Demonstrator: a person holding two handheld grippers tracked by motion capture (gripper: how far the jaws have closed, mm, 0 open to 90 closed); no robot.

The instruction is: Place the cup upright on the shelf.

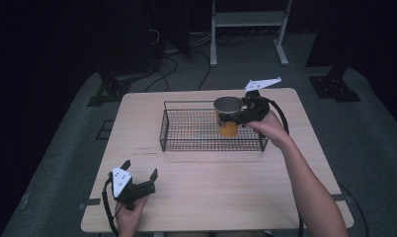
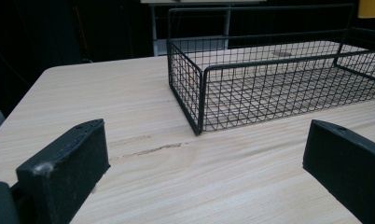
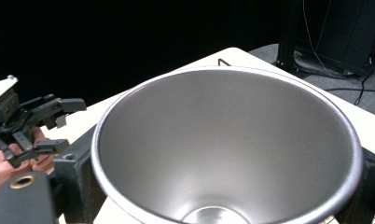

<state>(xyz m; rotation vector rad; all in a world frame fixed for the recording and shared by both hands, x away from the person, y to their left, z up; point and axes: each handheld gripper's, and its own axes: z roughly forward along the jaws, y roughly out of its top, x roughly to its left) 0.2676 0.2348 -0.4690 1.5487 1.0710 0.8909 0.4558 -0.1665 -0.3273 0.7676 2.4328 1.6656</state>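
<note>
- My right fingers [image 1: 238, 114] are clamped on the cup [image 1: 228, 117], one jaw on each side of its wall just below the rim.
- The cup is orange on the outside with a silvery metal inside; it stands upright, mouth up, and I hold it over the right half of the wire basket [image 1: 186, 129], toward 1 o'clock from the desk's middle.
- In the high view the cup's foot is low inside the basket; I cannot tell whether it touches the mesh floor.
- In the right gripper view the cup's interior [image 3: 227, 144] is bare metal with nothing in it, and its rim runs between my two jaws.
- My right hand [image 1: 269, 126] comes in from the 4 o'clock side, with the grey three-cornered plate [image 1: 262, 84] tilted up behind the cup.
- My left fingers [image 1: 139, 174] are spread wide and grasp nothing; they hover low over the desk [image 1: 211, 197] near its 7 o'clock corner, well apart from the basket.
- In the left gripper view my two black jaws stand far apart with bare wood between them, and the basket's near left corner [image 2: 199, 100] lies ahead toward 12 o'clock.
- A strip of the cup's orange wall [image 2: 372, 7] peeks in at the top right of that view, above the basket's far end.
- In the right gripper view my left hand [image 3: 8, 163] and its fingers [image 3: 55, 126] sit at 9 o'clock, beyond the cup.
- The basket is black wire, rectangular, lying lengthwise across the far half of the desk.
</note>
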